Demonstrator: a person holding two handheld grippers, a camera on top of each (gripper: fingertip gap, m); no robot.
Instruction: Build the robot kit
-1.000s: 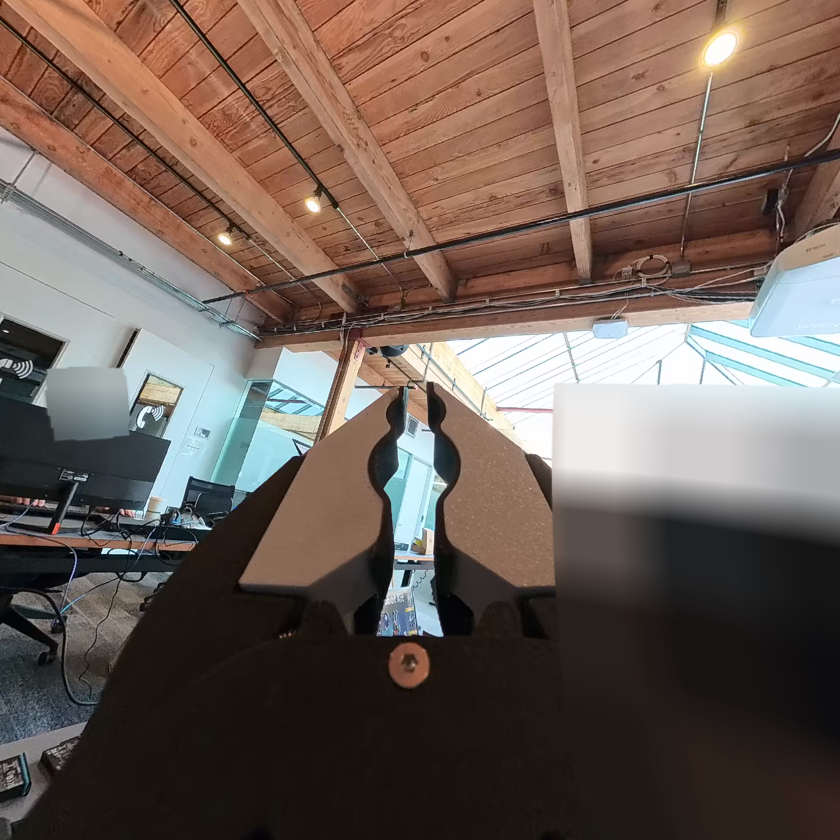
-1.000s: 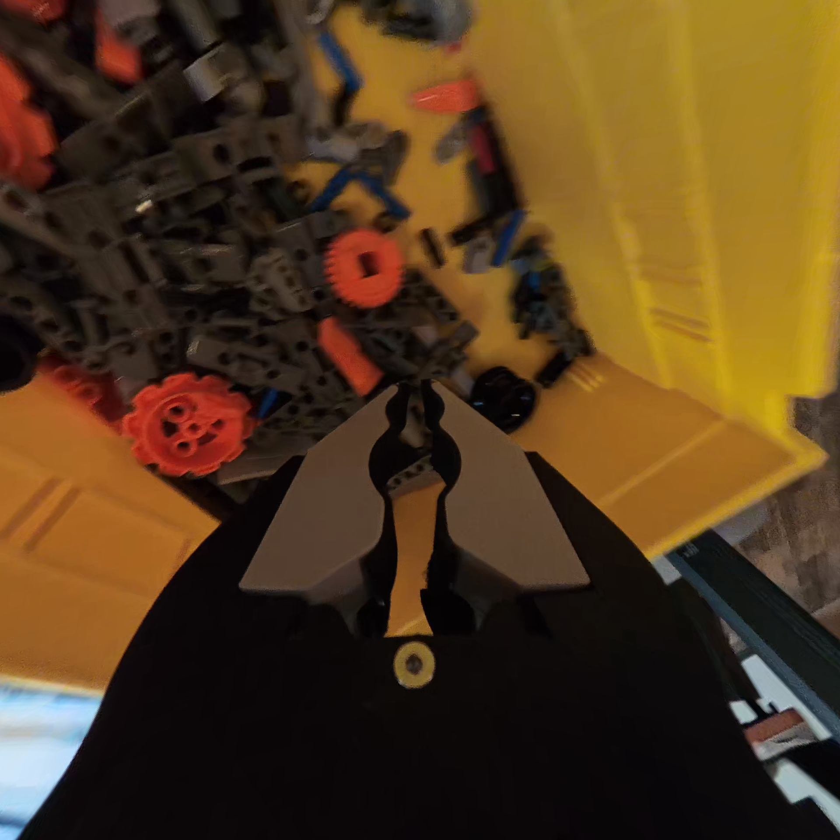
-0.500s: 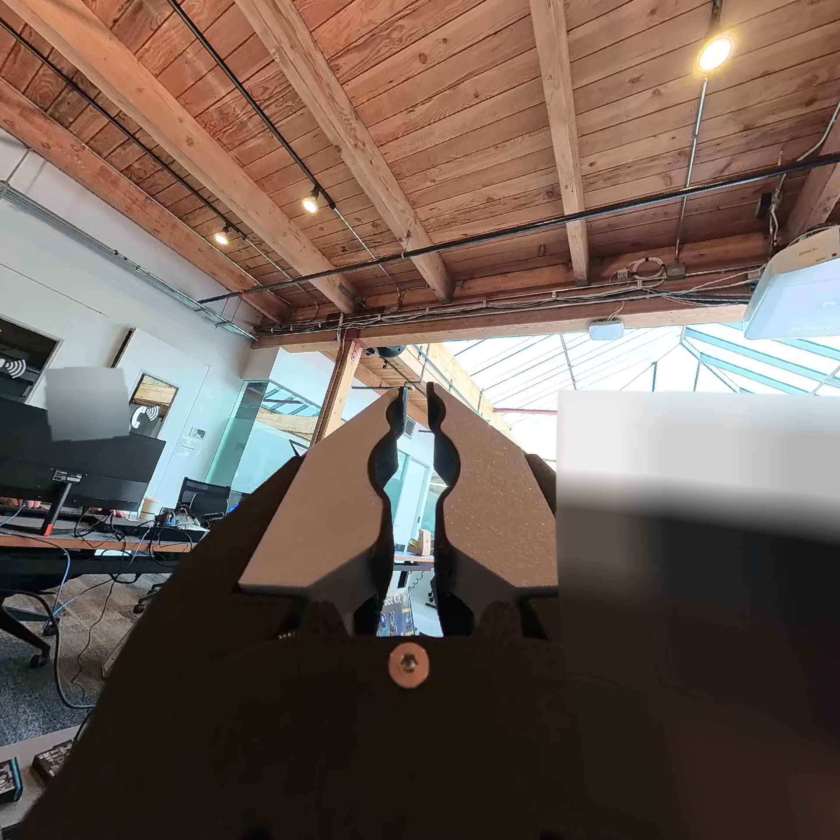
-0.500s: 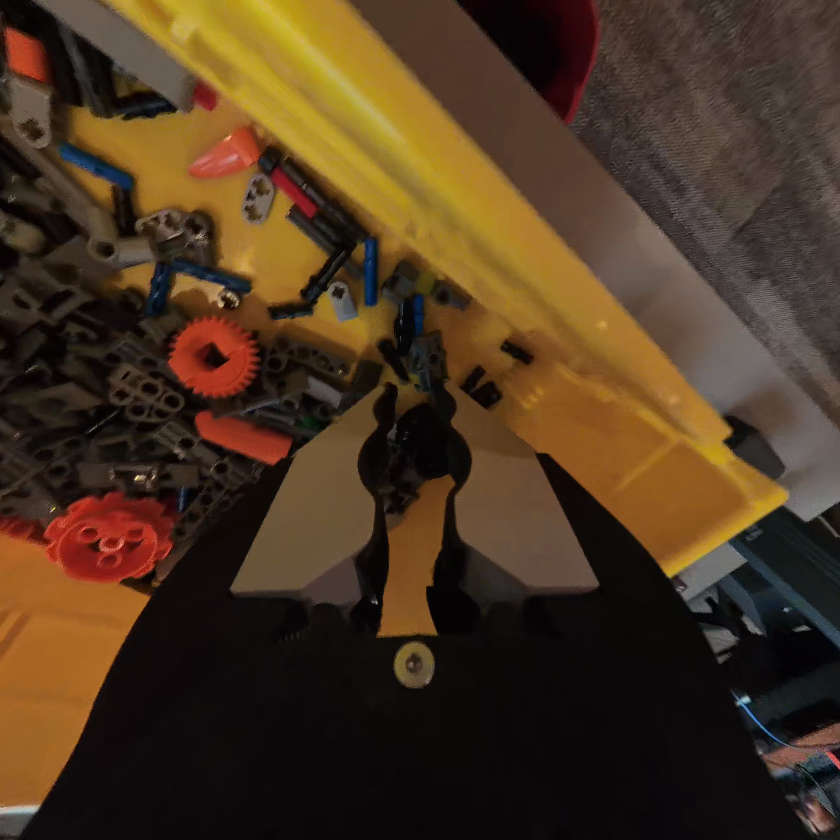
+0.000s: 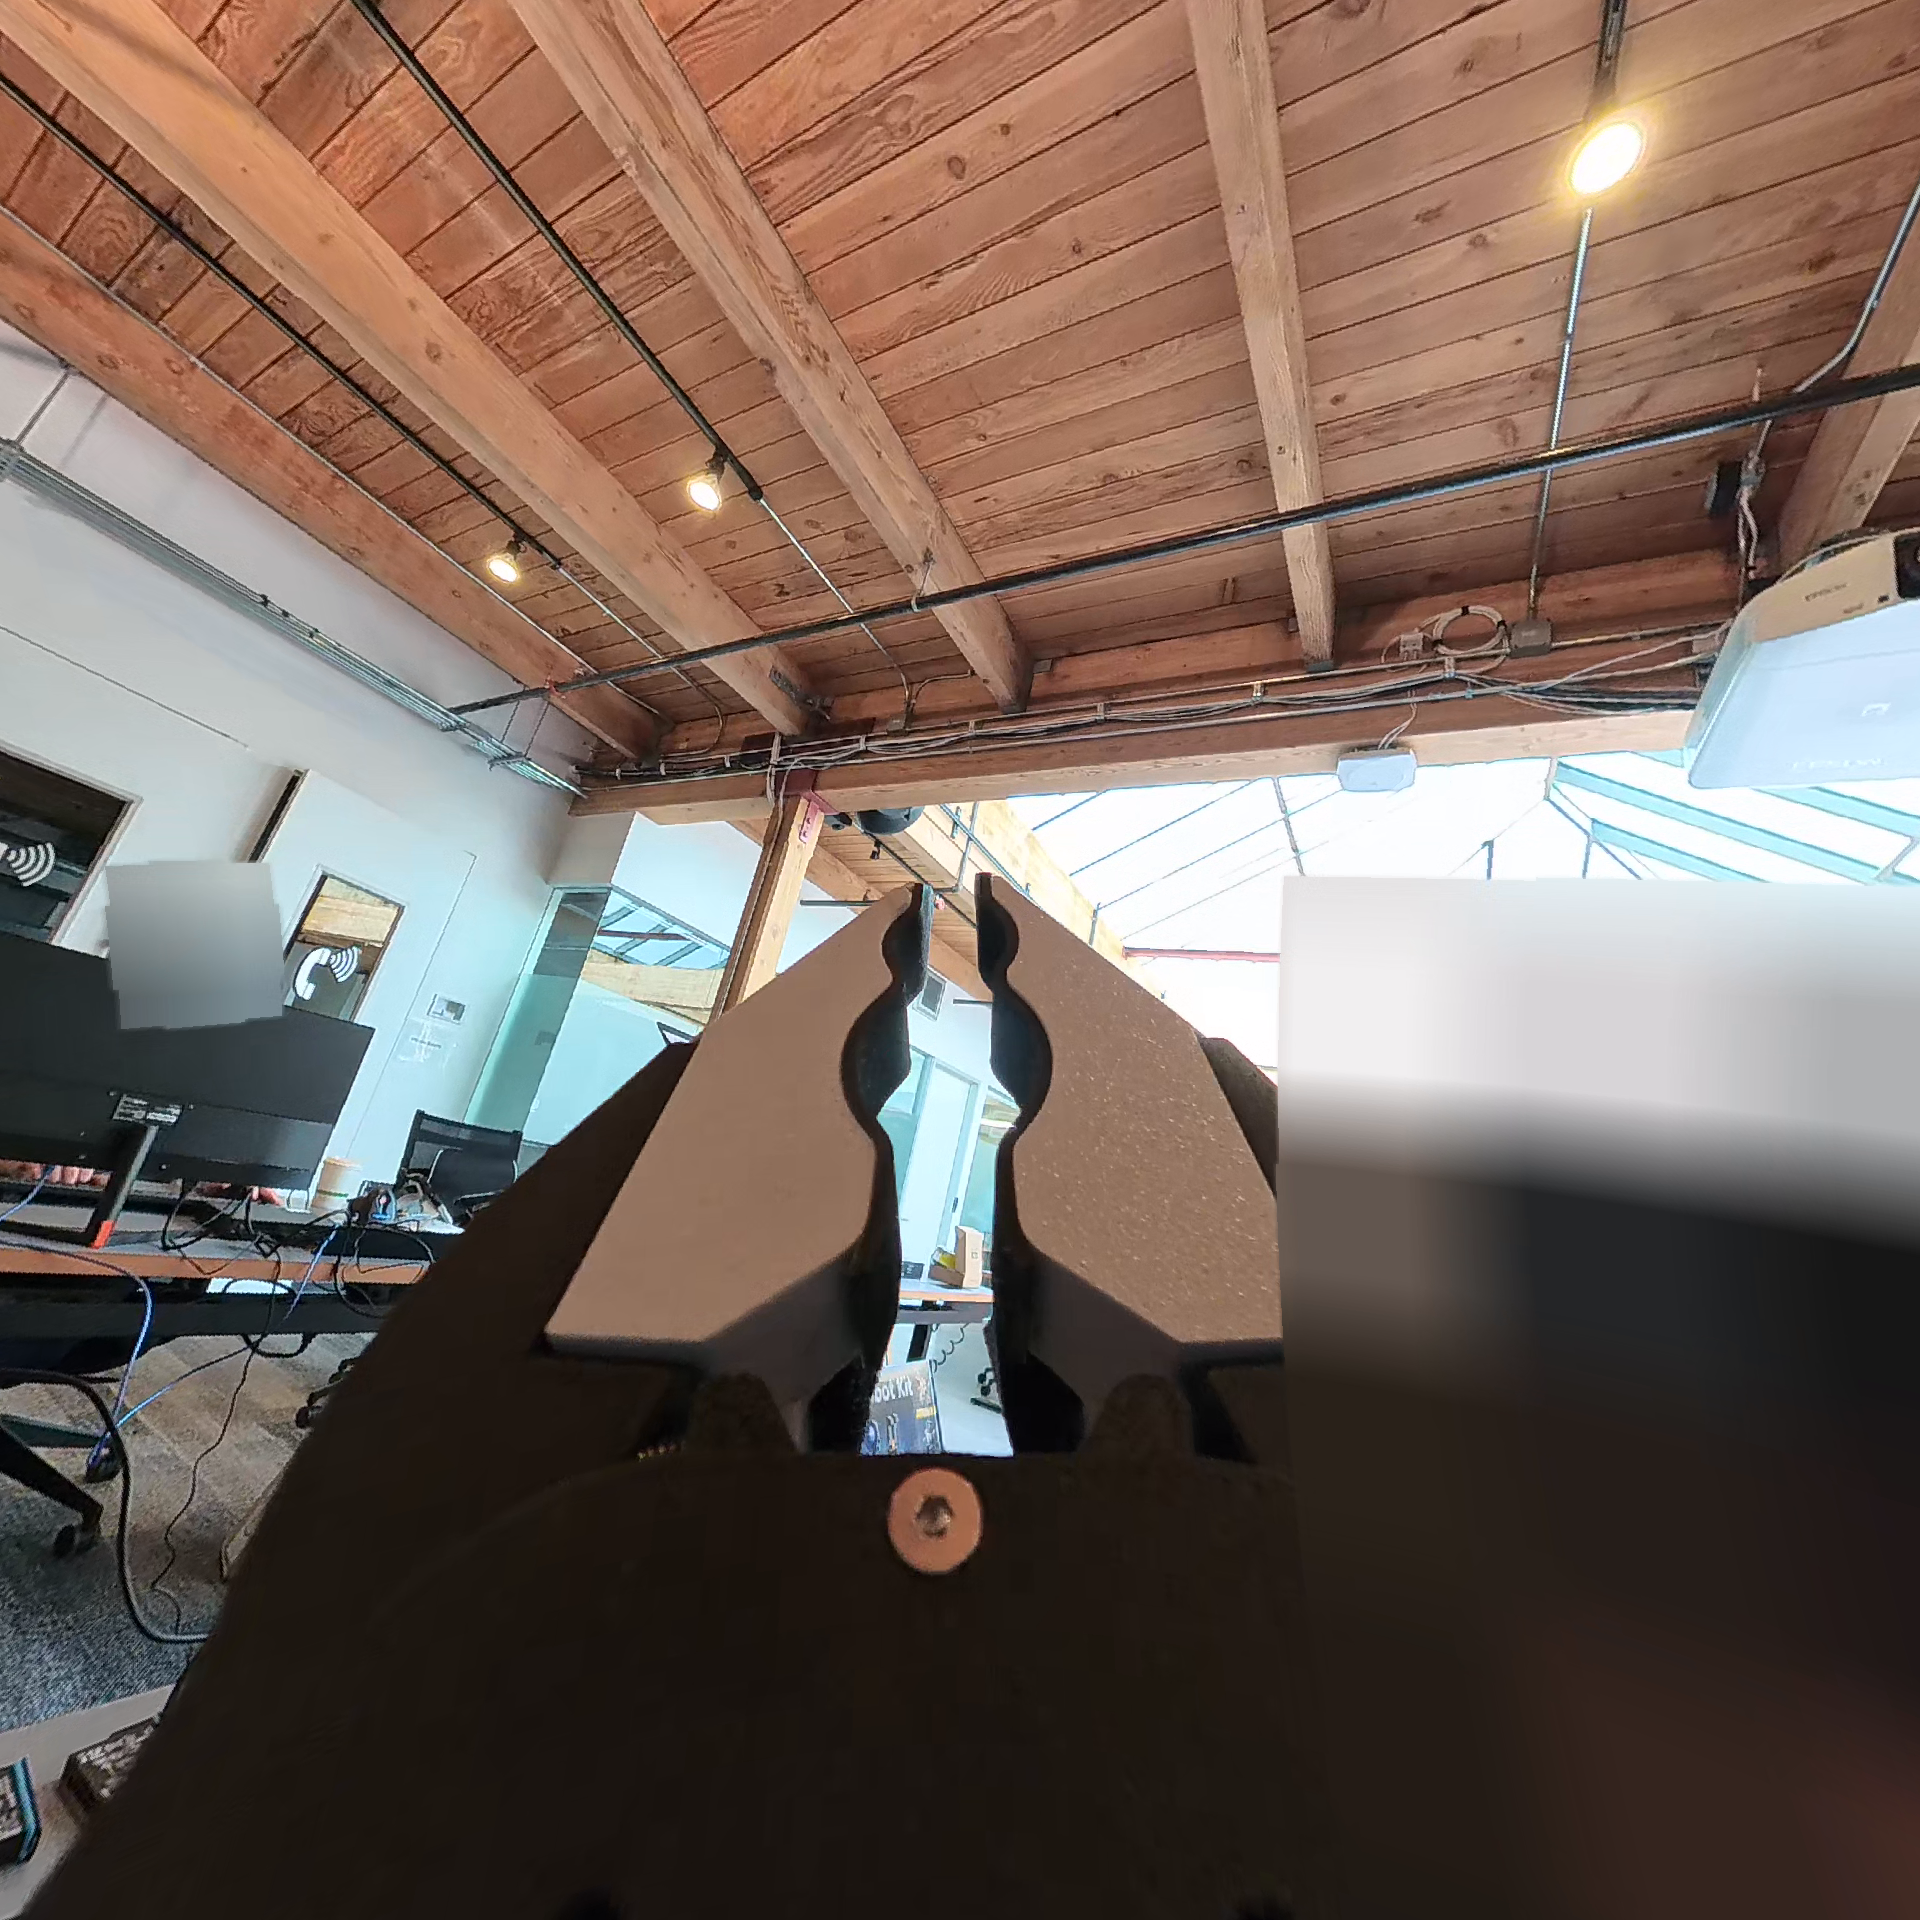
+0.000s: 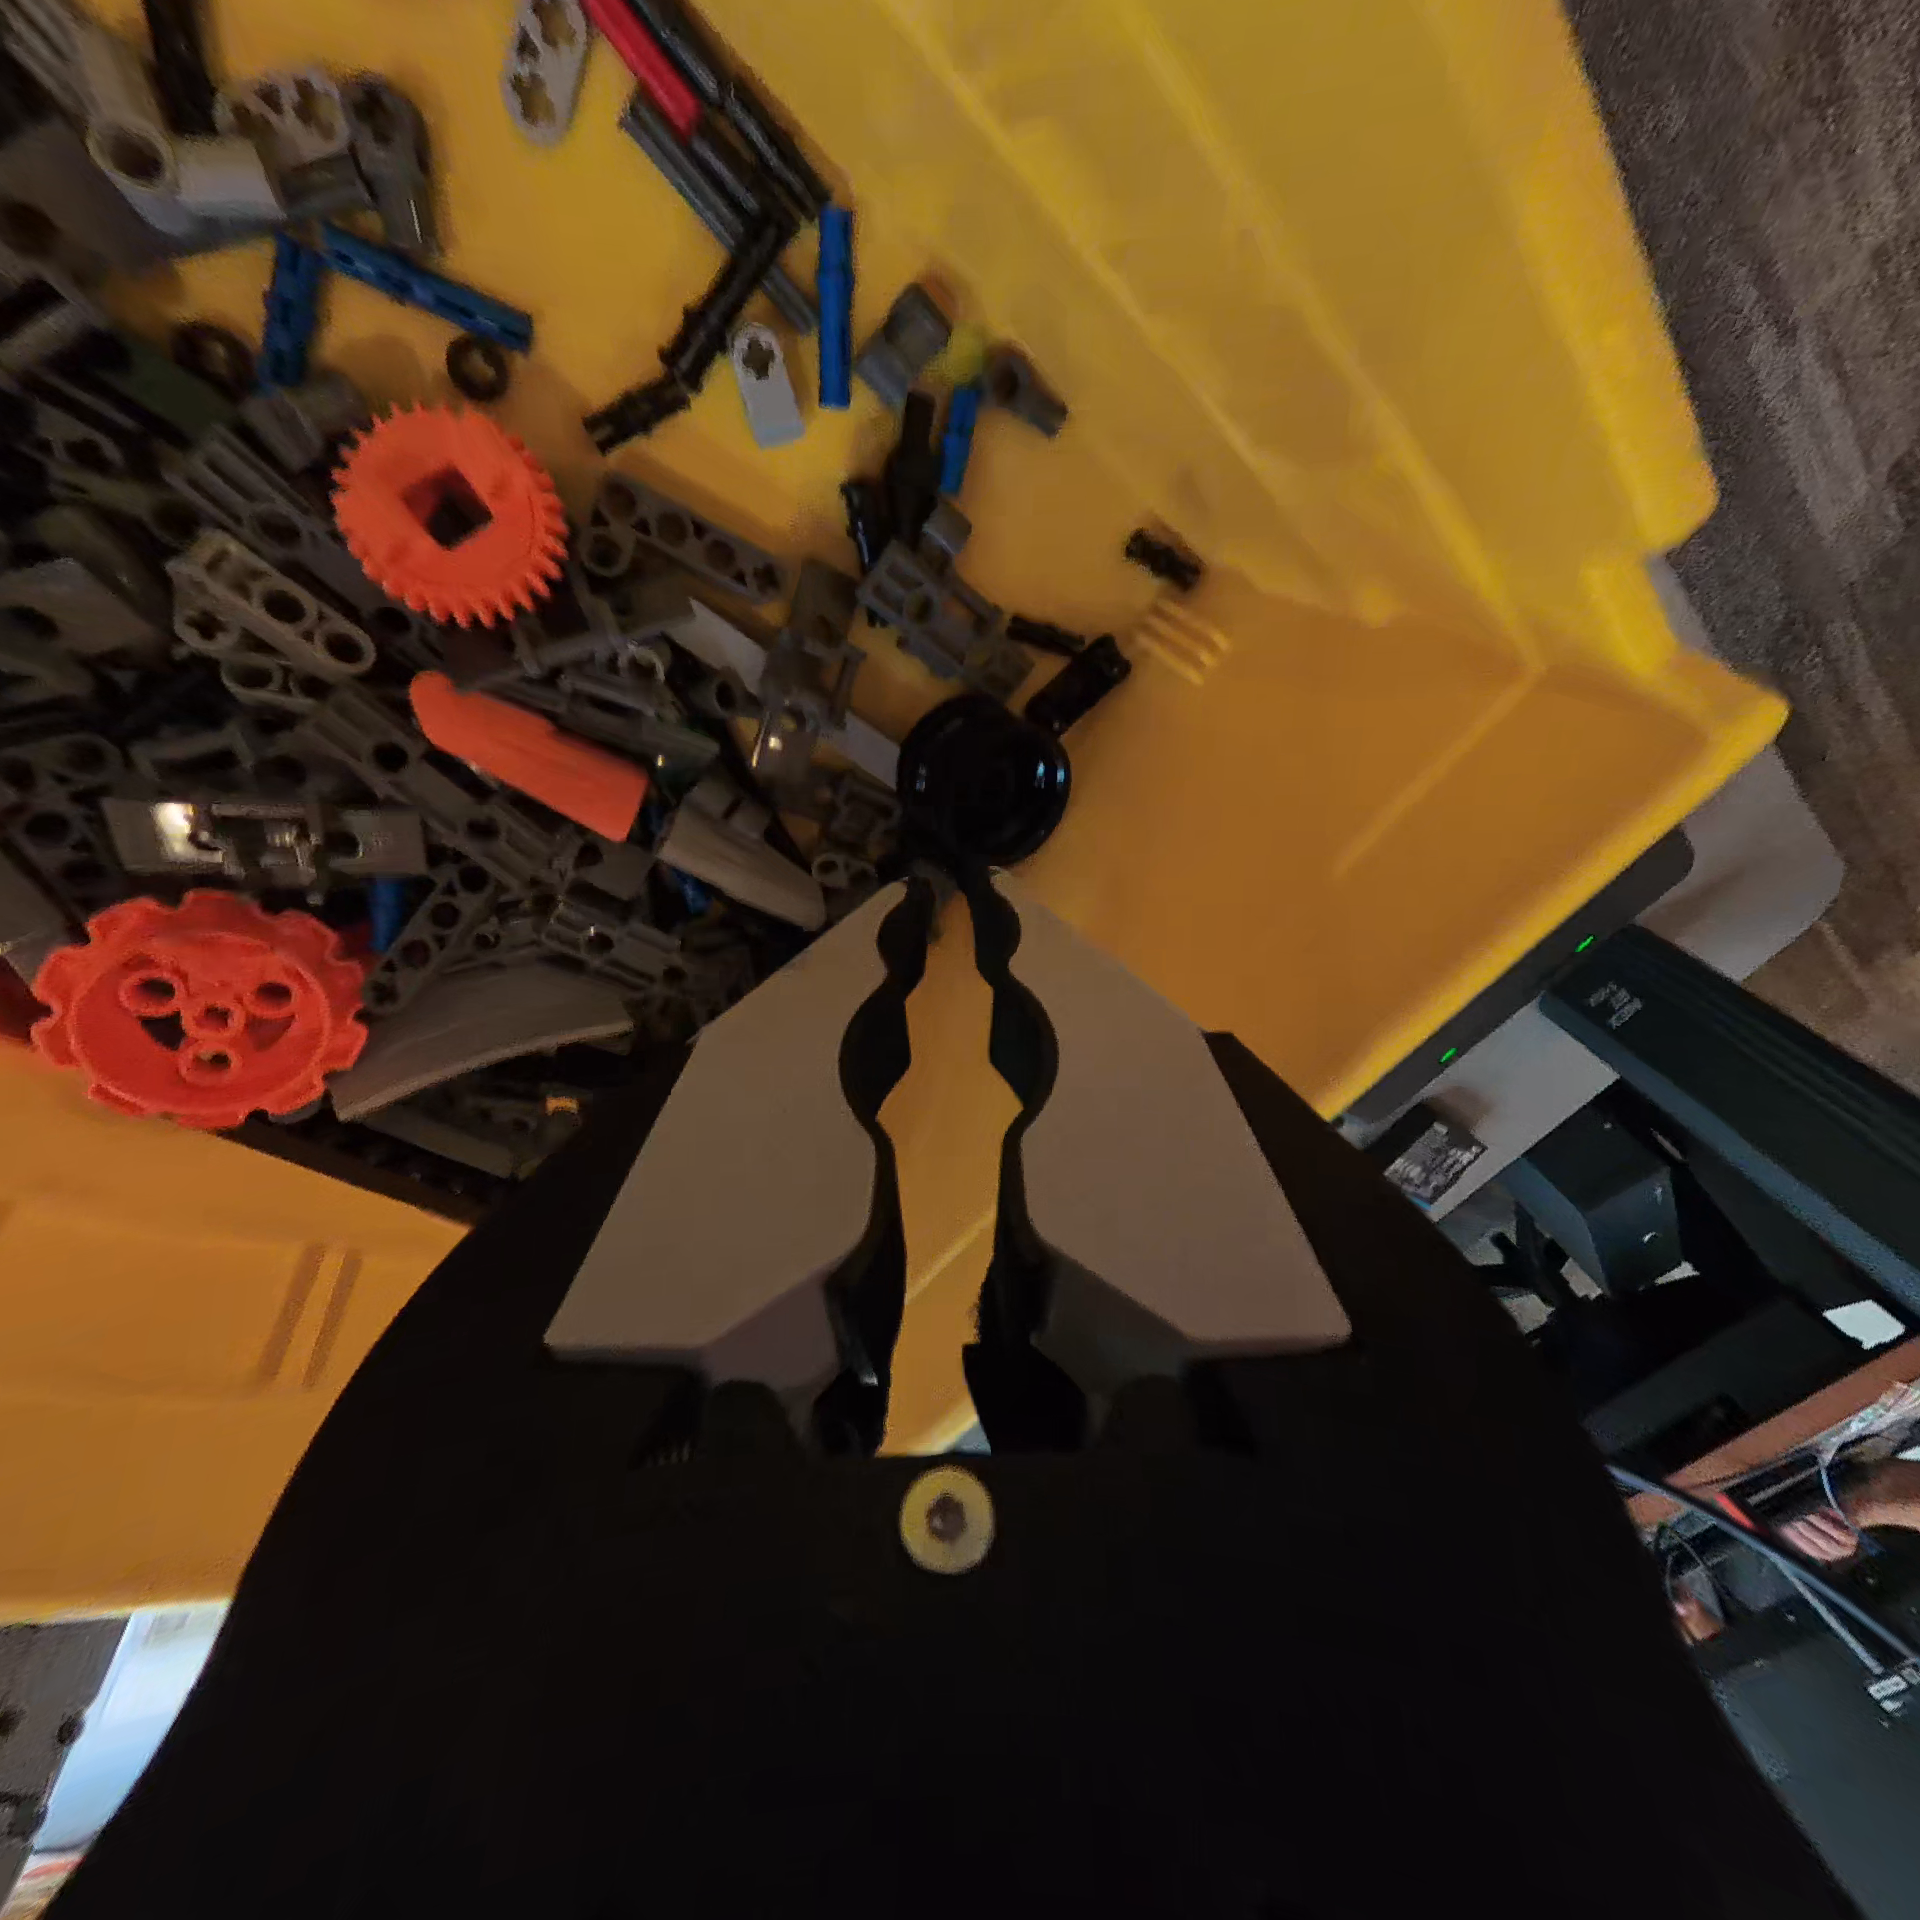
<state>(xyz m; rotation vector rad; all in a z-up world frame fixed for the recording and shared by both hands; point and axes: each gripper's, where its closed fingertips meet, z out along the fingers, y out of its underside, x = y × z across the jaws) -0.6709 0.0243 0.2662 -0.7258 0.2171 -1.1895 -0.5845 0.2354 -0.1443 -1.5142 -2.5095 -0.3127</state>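
My right gripper [image 6: 951,888] hangs over a yellow bin [image 6: 1351,436] of loose building parts. Its jaws stand close together with nothing seen between them. Its fingertips [image 6: 920,894] reach the near edge of a black round wheel [image 6: 982,779] that lies flat on the bin floor. An orange gear [image 6: 449,516], an orange bar [image 6: 530,753] and an orange toothed disc [image 6: 197,1008] lie to the left among grey beams [image 6: 270,613]. My left gripper [image 5: 948,904] points up at a wooden ceiling [image 5: 1039,312]; its jaws are close together and empty.
The bin's right wall and corner [image 6: 1704,717] stand close to the right of the wheel. Beyond it are carpet [image 6: 1787,260] and black devices [image 6: 1714,1049]. In the left wrist view, a desk with a monitor [image 5: 177,1081] and cables stands at the left, and a projector [image 5: 1808,686] hangs at the right. The left gripper's tips are roughly 45 centimeters from the right gripper's. My left tips are about 45 centimeters from the orange bar [image 6: 530,753], my right tips only 7 centimeters. To reach the orange gear [image 6: 449,516] in a straight line is about 9 centimeters for my right fingers, about 45 centimeters for my left. It is some 12 centimeters from my right tips to the orange toothed disc [image 6: 197,1008].
My right gripper's jaws were wider around the black wheel half a second ago and are now closer together, with the wheel just beyond the tips. The left gripper has barely moved.
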